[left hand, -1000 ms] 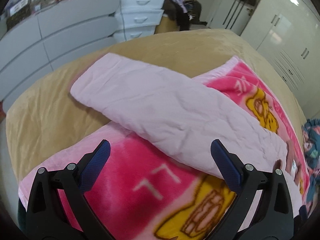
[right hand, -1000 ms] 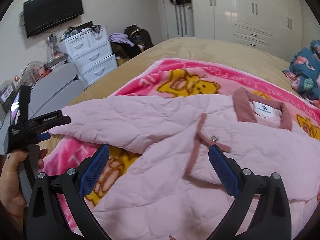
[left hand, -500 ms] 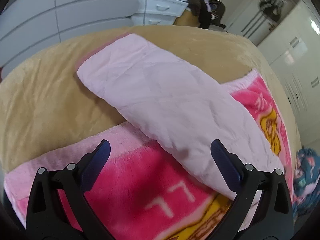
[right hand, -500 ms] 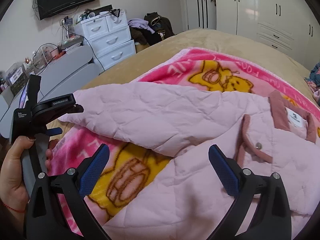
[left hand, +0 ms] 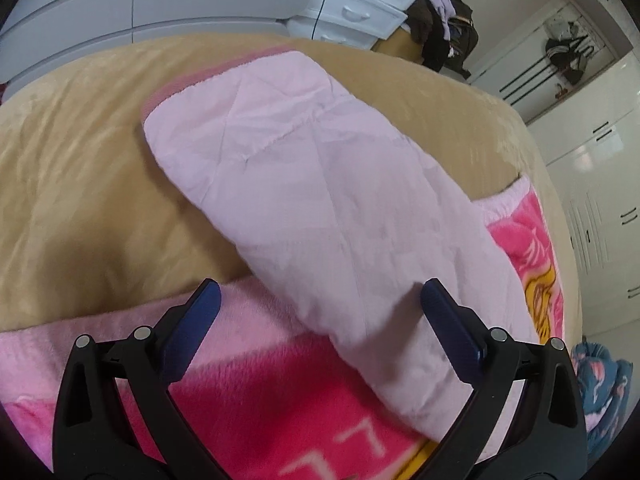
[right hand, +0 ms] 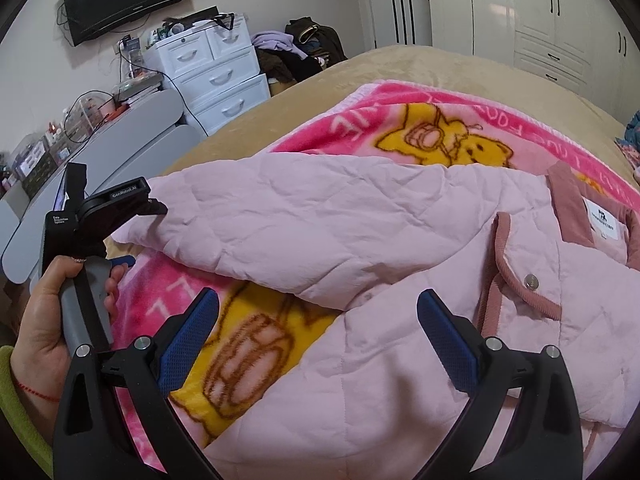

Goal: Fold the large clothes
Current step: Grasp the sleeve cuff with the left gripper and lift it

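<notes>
Pink quilted jacket (right hand: pixel 400 320) lies front-up on the cartoon fleece blanket (right hand: pixel 420 136), which is spread over the tan bed cover (left hand: pixel 80 160). One sleeve (left hand: pixel 320 208) runs out sideways past the blanket edge, its darker cuff (left hand: pixel 208 76) resting on the tan cover.

Left gripper (left hand: pixel 316 312): jaws wide, holding nothing, hovering over the sleeve's mid-length. Right gripper (right hand: pixel 318 312): jaws wide too, empty, poised above the jacket body near where sleeve meets front.

Step in hand, as I read it: fold this sleeve in across the chest. Take it near the cuff, not at mid-length, so the whole sleeve travels as one piece. Bite through both quilted layers; the padding is thick and may slip from a shallow pinch. Pin the shoulder area with your right gripper so the body does not drag. Lay the sleeve flat across the placket (right hand: pixel 496 264) without bunching.

The left wrist view shows the cuff end and how far it overhangs the blanket; the right wrist view hides the cuff behind the left gripper's body. The right view alone gives you the collar label (right hand: pixel 604 220), the snap (right hand: pixel 531 280) and your left hand (right hand: pixel 52 312). Whether the far sleeve is already folded cannot be told from either.
</notes>
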The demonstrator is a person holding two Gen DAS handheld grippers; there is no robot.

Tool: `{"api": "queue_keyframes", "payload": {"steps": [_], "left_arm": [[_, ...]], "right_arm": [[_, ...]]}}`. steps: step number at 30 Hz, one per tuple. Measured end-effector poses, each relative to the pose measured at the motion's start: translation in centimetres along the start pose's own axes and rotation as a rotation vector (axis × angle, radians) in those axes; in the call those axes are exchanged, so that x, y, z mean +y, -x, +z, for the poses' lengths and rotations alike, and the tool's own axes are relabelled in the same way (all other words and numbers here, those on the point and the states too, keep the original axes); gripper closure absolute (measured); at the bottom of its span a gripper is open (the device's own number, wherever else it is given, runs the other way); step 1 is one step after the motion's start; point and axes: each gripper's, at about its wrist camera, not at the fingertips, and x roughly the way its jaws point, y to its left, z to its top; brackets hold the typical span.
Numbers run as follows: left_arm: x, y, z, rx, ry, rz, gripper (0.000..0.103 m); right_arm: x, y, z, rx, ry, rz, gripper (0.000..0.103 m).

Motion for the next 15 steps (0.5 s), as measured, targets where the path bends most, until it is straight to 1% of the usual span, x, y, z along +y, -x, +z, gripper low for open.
{"api": "queue_keyframes", "payload": {"steps": [2,4,7,9,11,12,13,14,15], "left_arm": [[0.1,-0.6,0.3,-0.006,-0.001,-0.011,0.009],[0.6,-1.2,0.8,0.0,0.017,-0.051,0.009],[1.3,-1.8,1.6,-0.011,0.034,-0.079,0.009],[1.7,-1.8,1.9,-0.015,0.05,-0.1,0.009],[1.7,-1.6,1.9,-0.018,0.052,-0.085,0.024],[1.6,-1.4,1.8,-0.028,0.048,-0.088,0.044],[1.6,-0.9,1.8,-0.046,0.049,-0.093,0.057],[1.6,-0.6,1.9,-0.058,0.05,-0.103,0.066],[1.5,0.0,2.0,-0.072,0.044,-0.128,0.08]], "right_arm": [[-0.5,0.1,-0.2,0.002,-0.014,0.008,0.004],[-1.0,0.4,-0.4,-0.001,-0.033,0.021,0.004],[-2.0,1.2,-1.0,-0.004,-0.079,0.055,0.004],[-2.5,1.7,-1.4,-0.009,-0.094,0.059,0.004],[-2.9,2.4,-1.6,-0.016,-0.105,0.065,0.004],[-3.1,2.7,-1.7,-0.02,-0.109,0.066,0.004],[-3.4,3.2,-1.9,-0.027,-0.116,0.066,0.004],[-3.7,3.7,-2.0,-0.035,-0.122,0.065,0.004],[-4.0,4.2,-2.1,-0.043,-0.126,0.063,0.004]]}}
